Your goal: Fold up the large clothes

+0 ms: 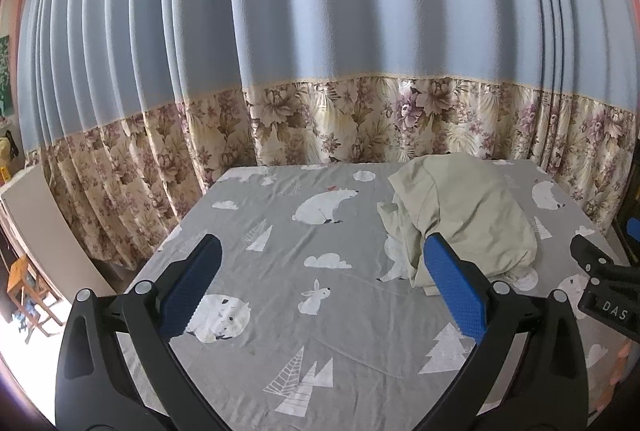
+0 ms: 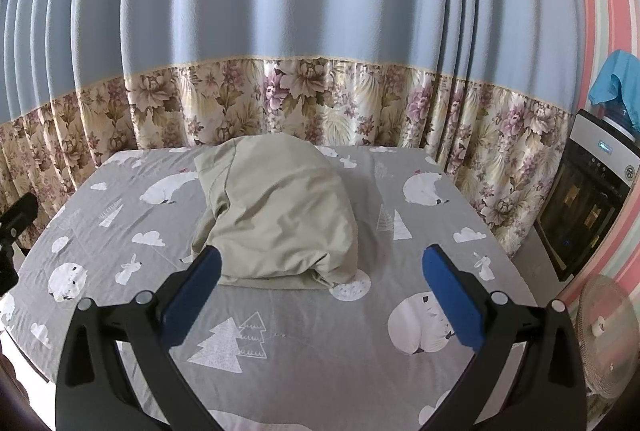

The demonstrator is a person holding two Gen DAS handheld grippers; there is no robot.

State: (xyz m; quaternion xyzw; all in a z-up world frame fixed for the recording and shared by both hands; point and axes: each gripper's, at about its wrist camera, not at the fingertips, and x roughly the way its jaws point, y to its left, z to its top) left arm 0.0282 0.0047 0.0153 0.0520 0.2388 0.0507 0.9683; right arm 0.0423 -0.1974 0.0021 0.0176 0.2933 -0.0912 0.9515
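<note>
A pale green garment [image 2: 276, 215] lies bunched on the grey animal-print sheet [image 2: 312, 343] — centre of the right wrist view, right of centre in the left. The left gripper [image 1: 320, 263] and right gripper [image 2: 320, 263] hover above the sheet — jaws wide apart, holding nothing.

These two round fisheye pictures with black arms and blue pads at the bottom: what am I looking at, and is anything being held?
Each picture comes from a camera on a hand-held two-finger tool, looking forward along its fingers. A person carries one in each hand; there is no robot. The left tool and right tool are both open and hold nothing. Ahead lies a table covered by a grey sheet with polar bears. On it sits a crumpled pale green garment, not yet folded. Behind hangs a blue curtain with a floral hem.
</note>
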